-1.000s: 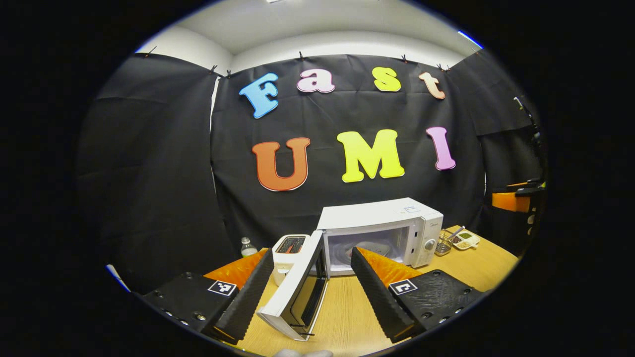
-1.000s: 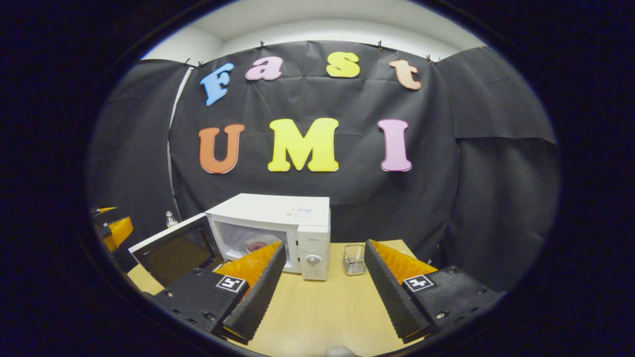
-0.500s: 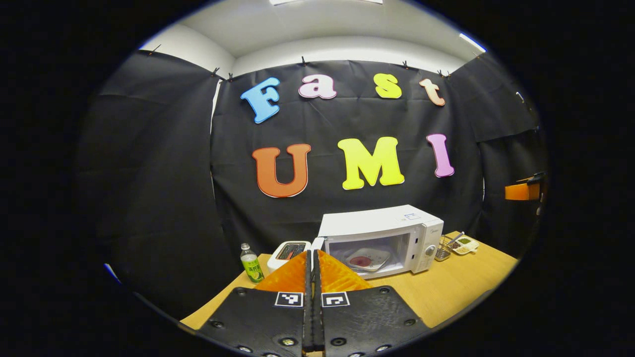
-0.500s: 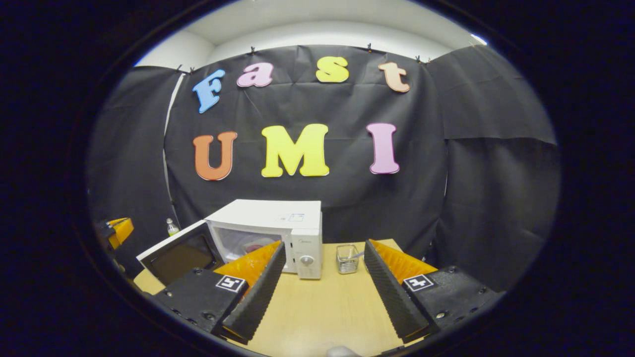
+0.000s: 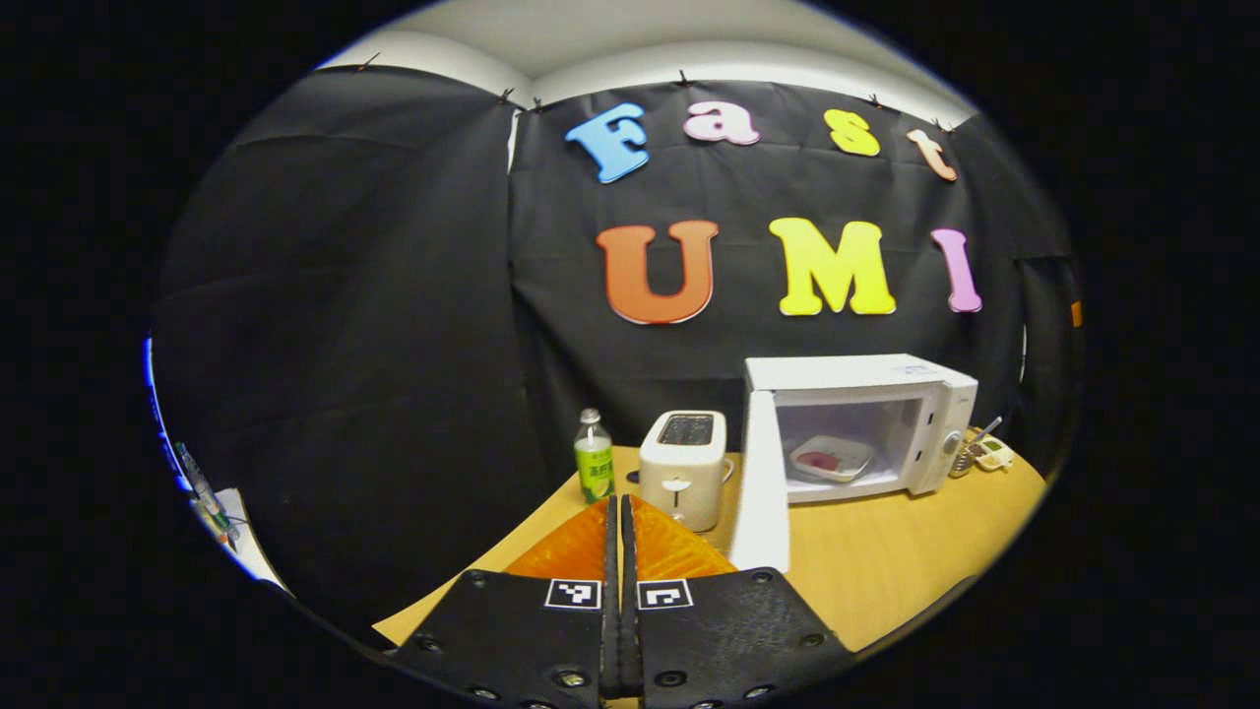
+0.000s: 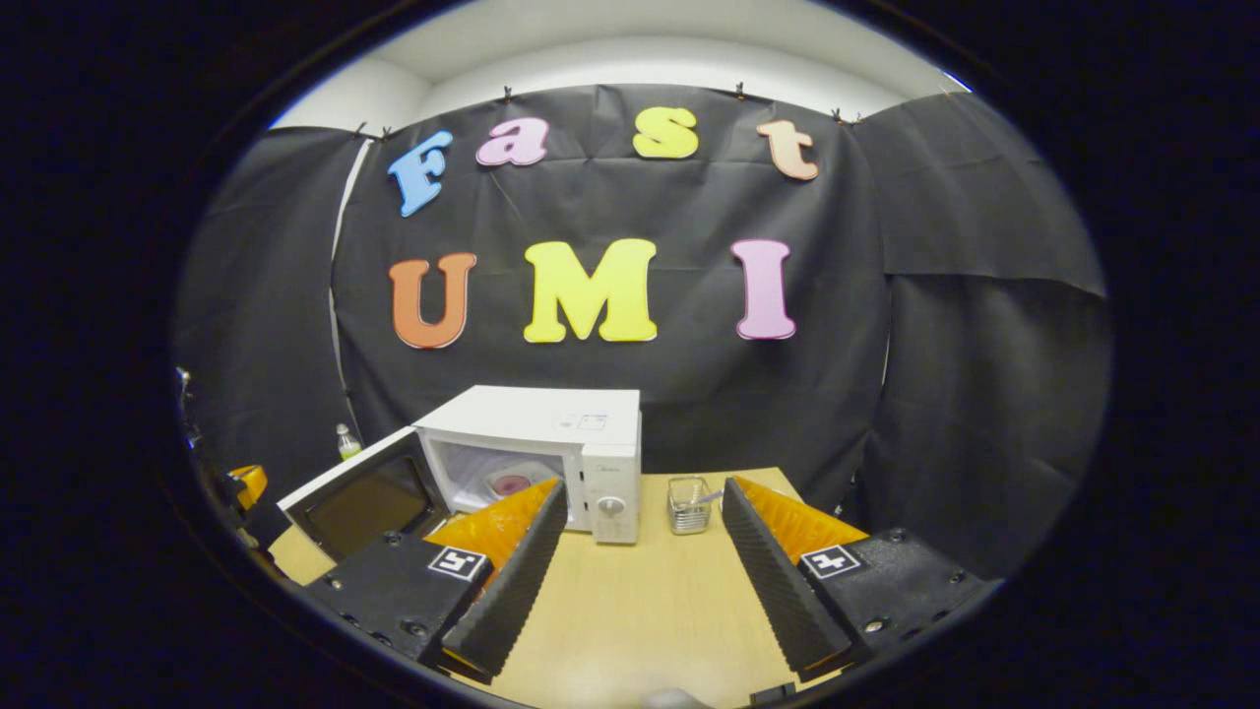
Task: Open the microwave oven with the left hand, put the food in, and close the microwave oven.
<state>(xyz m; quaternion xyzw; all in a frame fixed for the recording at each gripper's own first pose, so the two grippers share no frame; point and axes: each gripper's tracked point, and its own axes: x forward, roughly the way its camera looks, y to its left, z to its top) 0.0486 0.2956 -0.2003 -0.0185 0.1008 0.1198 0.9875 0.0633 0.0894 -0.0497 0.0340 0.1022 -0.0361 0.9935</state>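
A white microwave point(image 5: 856, 374) point(image 6: 551, 409) stands on the wooden table point(image 5: 886, 561) with its door point(image 5: 760, 483) point(image 6: 359, 497) swung wide open. Inside it lies a white plate with red food point(image 5: 830, 458) point(image 6: 510, 483). My left gripper point(image 5: 620, 507) is shut with nothing between its fingers, well short of the door and to its left. My right gripper point(image 6: 640, 497) hangs open and empty above the table in front of the microwave. The left gripper also shows at the far left edge point(image 6: 246, 484) of the right gripper view.
A white toaster point(image 5: 684, 463) and a green-labelled bottle point(image 5: 594, 463) stand left of the microwave. A wire basket point(image 6: 689, 504) and a small dish of bits point(image 5: 989, 453) sit to its right. The black cloth wall backs the table.
My left gripper shut and drew back from the door, then swung left. The door stays open. My right gripper has barely moved.
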